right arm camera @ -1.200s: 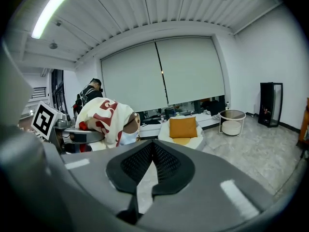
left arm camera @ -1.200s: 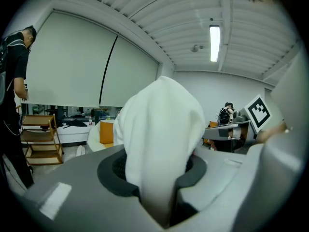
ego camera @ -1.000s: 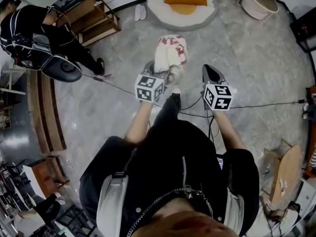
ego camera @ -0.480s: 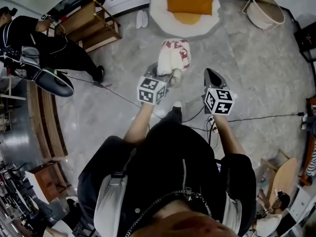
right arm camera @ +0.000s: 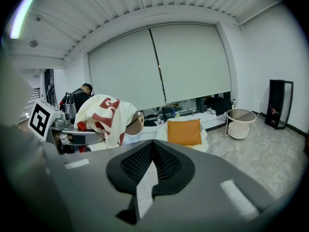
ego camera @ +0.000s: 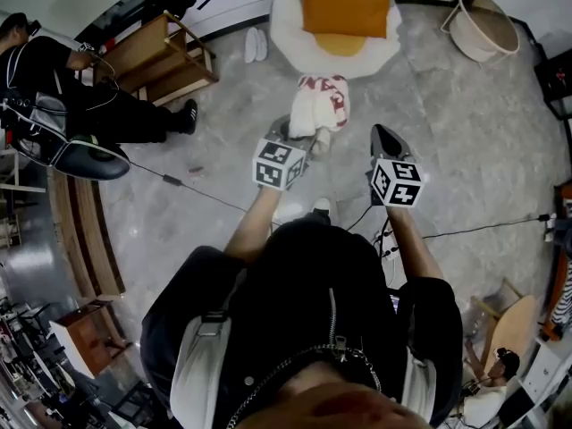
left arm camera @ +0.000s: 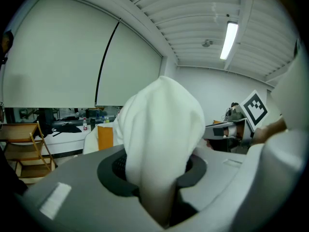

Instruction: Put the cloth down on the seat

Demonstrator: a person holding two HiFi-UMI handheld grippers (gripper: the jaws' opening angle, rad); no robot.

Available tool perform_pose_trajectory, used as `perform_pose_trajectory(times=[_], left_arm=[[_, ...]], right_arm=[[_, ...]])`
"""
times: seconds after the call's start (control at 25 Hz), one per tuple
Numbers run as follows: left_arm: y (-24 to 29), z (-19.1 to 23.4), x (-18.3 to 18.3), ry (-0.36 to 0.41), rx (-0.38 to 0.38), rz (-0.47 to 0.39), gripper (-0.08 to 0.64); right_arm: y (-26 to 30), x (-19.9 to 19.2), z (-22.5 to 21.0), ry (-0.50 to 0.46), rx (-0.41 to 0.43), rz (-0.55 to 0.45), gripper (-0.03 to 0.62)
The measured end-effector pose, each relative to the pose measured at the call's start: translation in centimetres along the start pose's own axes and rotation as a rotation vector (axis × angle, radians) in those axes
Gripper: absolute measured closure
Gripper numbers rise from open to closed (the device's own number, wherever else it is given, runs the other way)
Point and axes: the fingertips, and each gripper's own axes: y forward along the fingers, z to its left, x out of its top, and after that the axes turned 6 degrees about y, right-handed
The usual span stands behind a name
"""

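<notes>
Left gripper (ego camera: 293,138) is clamped on a bunched white cloth (ego camera: 320,104) with red print, held up above the floor (ego camera: 447,150). Just beside it, the empty right gripper (ego camera: 383,141) has jaws that seem to be together. Farther ahead, well apart from the cloth, stands a round white seat (ego camera: 286,18) with an orange cushion (ego camera: 345,5).

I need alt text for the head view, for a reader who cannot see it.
Seen from above, a person holds a white-and-red cloth in the left gripper; the right gripper is empty. A round white seat with an orange cushion lies ahead.
</notes>
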Motion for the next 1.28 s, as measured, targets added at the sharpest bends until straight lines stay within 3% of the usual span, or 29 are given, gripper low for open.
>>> perform_pose_trajectory(times=[0.52,1.28], left_arm=[[5.4,1.8,1.4,-0.017,-0.007,0.013,0.408],[14.7,4.1,7.5,-0.046,0.165,0.011,0.408]], right_arm=[[3.3,2.7,-3.9,0.022,-0.018,-0.001,0.591],[12.1,12.6,-10.9,-0.013,0.181,-0.013,0.591]])
